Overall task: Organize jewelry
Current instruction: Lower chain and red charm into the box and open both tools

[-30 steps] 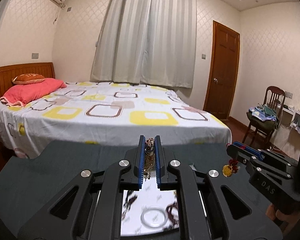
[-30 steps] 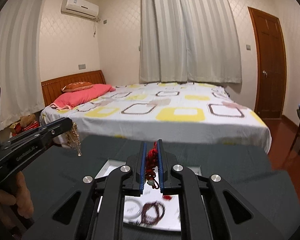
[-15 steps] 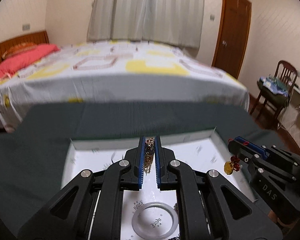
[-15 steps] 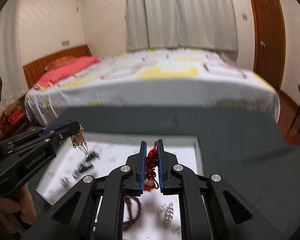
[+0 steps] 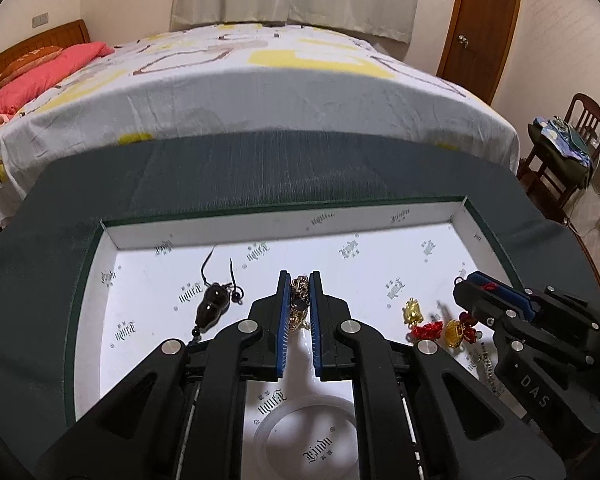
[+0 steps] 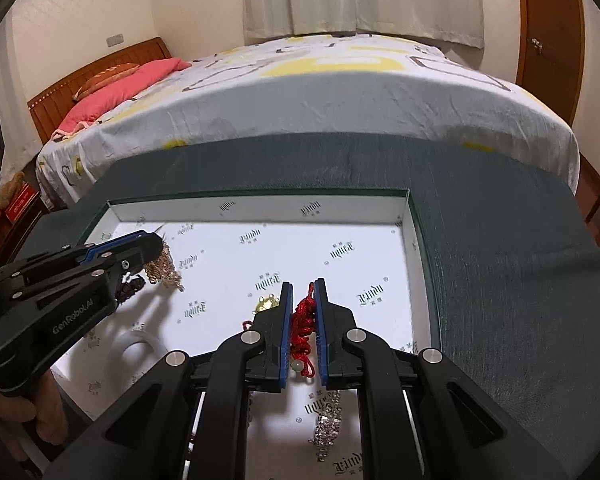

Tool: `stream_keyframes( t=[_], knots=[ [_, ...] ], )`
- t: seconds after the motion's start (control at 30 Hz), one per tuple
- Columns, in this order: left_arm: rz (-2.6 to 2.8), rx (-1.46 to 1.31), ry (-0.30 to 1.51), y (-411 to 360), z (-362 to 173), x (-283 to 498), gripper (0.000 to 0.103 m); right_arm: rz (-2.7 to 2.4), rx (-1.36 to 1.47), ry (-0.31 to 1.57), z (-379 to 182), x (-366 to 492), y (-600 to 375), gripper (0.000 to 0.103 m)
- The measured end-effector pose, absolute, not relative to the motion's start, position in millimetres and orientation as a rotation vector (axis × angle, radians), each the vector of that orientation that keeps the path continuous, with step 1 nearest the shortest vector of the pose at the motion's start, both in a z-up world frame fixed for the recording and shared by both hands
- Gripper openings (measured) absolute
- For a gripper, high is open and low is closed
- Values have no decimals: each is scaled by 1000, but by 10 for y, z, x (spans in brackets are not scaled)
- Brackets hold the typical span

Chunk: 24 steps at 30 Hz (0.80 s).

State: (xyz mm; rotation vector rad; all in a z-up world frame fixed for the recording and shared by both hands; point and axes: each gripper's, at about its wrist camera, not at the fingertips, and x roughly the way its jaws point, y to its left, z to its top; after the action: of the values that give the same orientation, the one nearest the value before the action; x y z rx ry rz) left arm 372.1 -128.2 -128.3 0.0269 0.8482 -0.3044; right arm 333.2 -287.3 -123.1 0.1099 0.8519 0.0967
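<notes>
My left gripper (image 5: 299, 280) is shut on a gold chain (image 5: 298, 304) and holds it low over the white floor of an open box (image 5: 284, 216). My right gripper (image 6: 301, 286) is shut on a red knotted cord (image 6: 303, 324) with gold charms (image 5: 456, 330), which hangs down to the box floor at the right. The left gripper also shows in the right wrist view (image 6: 156, 246), with the chain (image 6: 162, 270) dangling. A dark pendant on a black cord (image 5: 212, 306), a white bangle (image 6: 134, 346) and a sparkling crystal piece (image 6: 328, 426) lie in the box.
The box (image 6: 418, 248) sits on a dark green cloth (image 5: 260, 168) over the table. A bed with a white patterned sheet (image 5: 284, 80) stands right behind the table. A wooden chair with clothes (image 5: 564, 148) is at the right, near a brown door (image 5: 484, 20).
Both grippers have tilted down and dropped toward the box, each with its jewelry. The chain and the red cord now hang just over or on the box floor.
</notes>
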Motion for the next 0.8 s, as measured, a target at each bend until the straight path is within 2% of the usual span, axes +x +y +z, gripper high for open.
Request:
stream_keyframes(
  t=[0.23, 0.3, 0.33, 0.37, 0.4, 0.43, 0.8],
  knots=[
    [-297, 28, 860, -1277, -1352, 3731, 14, 89, 111, 863, -1286, 3350, -2902, 13],
    [-295, 34, 855, -1282, -1348, 3720, 29, 89, 116, 866, -1293, 3348, -2914, 13],
    [-291, 35, 848, -1276, -1341, 3706, 33, 88, 120, 869, -1303, 3344, -2924, 15],
    [-289, 35, 843, -1276, -1339, 3698, 41, 88, 124, 869, -1308, 3343, -2929, 20],
    [-288, 32, 837, -1269, -1332, 3687, 45, 87, 129, 866, -1308, 3335, -2929, 36],
    [-288, 27, 830, -1255, -1322, 3673, 47, 83, 134, 854, -1301, 3320, -2936, 47],
    [-278, 7, 764, -1107, -1077, 3484, 65, 85, 149, 769, -976, 3158, -2939, 48]
  ],
)
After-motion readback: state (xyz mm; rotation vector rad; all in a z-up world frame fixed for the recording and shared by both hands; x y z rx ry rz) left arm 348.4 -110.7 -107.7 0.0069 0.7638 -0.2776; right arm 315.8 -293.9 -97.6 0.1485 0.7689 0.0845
